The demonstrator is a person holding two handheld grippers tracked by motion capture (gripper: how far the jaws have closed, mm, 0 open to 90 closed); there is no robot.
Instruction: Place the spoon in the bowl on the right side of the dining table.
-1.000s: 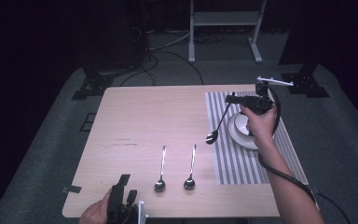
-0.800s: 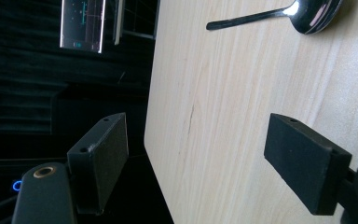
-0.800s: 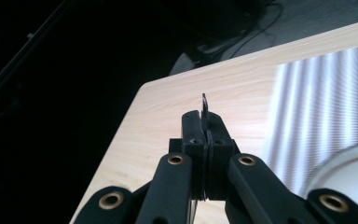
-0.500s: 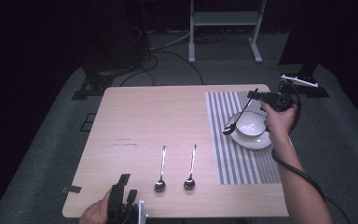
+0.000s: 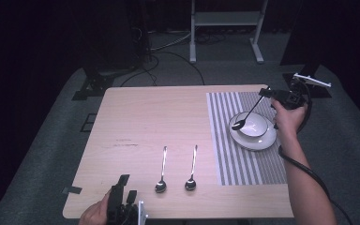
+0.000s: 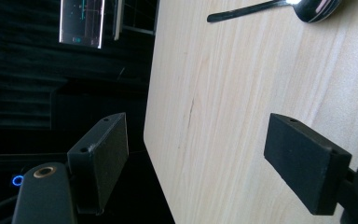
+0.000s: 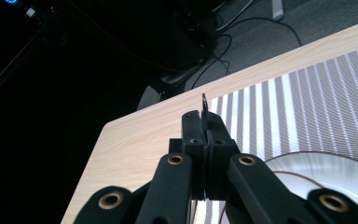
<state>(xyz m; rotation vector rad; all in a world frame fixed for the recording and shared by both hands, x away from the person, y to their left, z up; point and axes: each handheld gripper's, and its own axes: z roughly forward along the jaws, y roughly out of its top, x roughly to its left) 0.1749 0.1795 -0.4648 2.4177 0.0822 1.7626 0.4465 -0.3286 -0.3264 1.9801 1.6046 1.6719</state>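
High view: right gripper (image 5: 268,93) sits past the far right edge of the table (image 5: 136,122), jaws clamped on the handle end of a spoon (image 5: 246,117). The spoon slopes down and left from the fingertips; its bowl end is over the plate (image 5: 262,140), contact with the plate not resolvable. The plate lies on the striped mat (image 5: 225,140), below and just left of the right fingers. Left gripper (image 5: 122,197) is at the near left edge, jaws apart, nothing between them. Two more spoons lie flat on the bare wood just beyond and right of its fingers: a left spoon (image 5: 161,168) and a middle spoon (image 5: 192,166), side by side, apart, bowls toward the near edge.

Left gripper view: both pads (image 6: 303,161) stand wide apart, released, bare table (image 6: 242,116) between them. One spoon (image 6: 279,7) is well ahead of the fingertips, not touching.

Right gripper view: jaws pressed together, the thin dark spoon handle (image 7: 204,108) sticks up out of the pinch. Plate rim (image 7: 317,163) is just right of and below the fingers, mat (image 7: 307,102) beyond, table corner (image 7: 135,140) to the left.
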